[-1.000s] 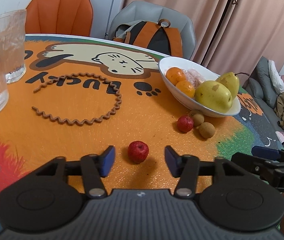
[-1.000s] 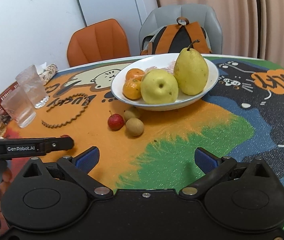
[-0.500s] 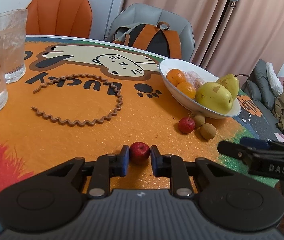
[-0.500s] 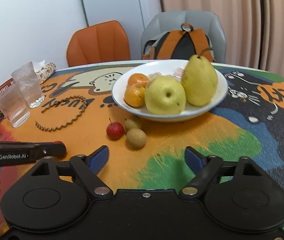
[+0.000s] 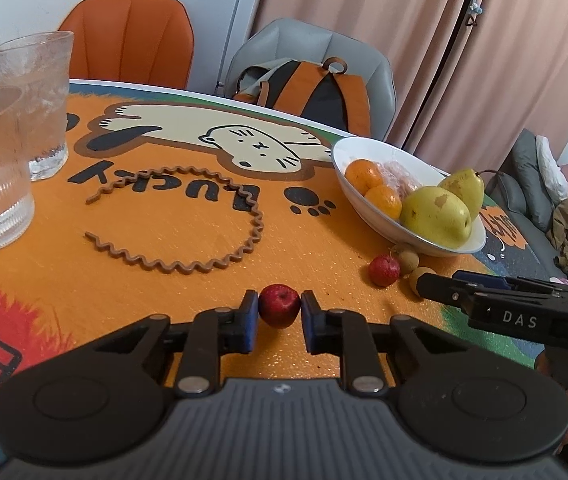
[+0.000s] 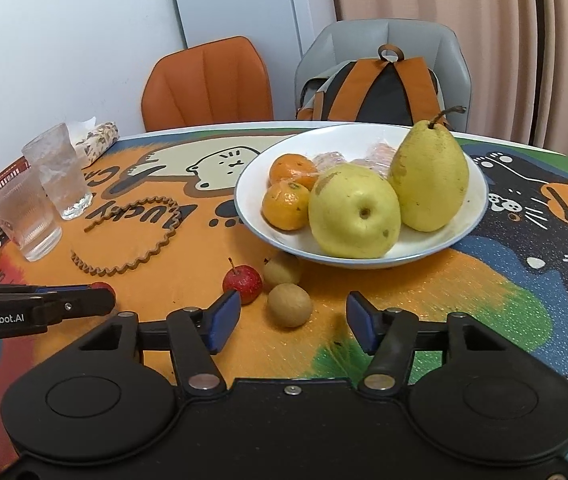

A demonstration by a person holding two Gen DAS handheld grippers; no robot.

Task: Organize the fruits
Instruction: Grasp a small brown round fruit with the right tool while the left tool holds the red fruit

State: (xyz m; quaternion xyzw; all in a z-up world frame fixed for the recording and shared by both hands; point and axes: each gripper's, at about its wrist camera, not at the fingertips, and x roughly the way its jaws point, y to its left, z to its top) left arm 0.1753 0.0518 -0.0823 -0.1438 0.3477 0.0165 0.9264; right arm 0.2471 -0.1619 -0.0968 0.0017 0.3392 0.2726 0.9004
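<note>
Having just pinched the small red round fruit [image 5: 279,305] in our left gripper [image 5: 276,312], we close our right gripper [image 6: 292,316] around the brown longan [image 6: 289,305] before the white ceramic bowl [image 6: 464,236].

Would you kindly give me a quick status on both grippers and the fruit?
Left gripper shut on small red fruit. Right gripper closing around brown fruit, pads not touching. Bowl close behind; nothing blocking.

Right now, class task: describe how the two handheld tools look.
Both are black plastic with blue pads. The left tool has a ribbed grey body and white "GenRobot.AI" lettering on its side; the right tool has two round discs and "DAS" in white.
</note>
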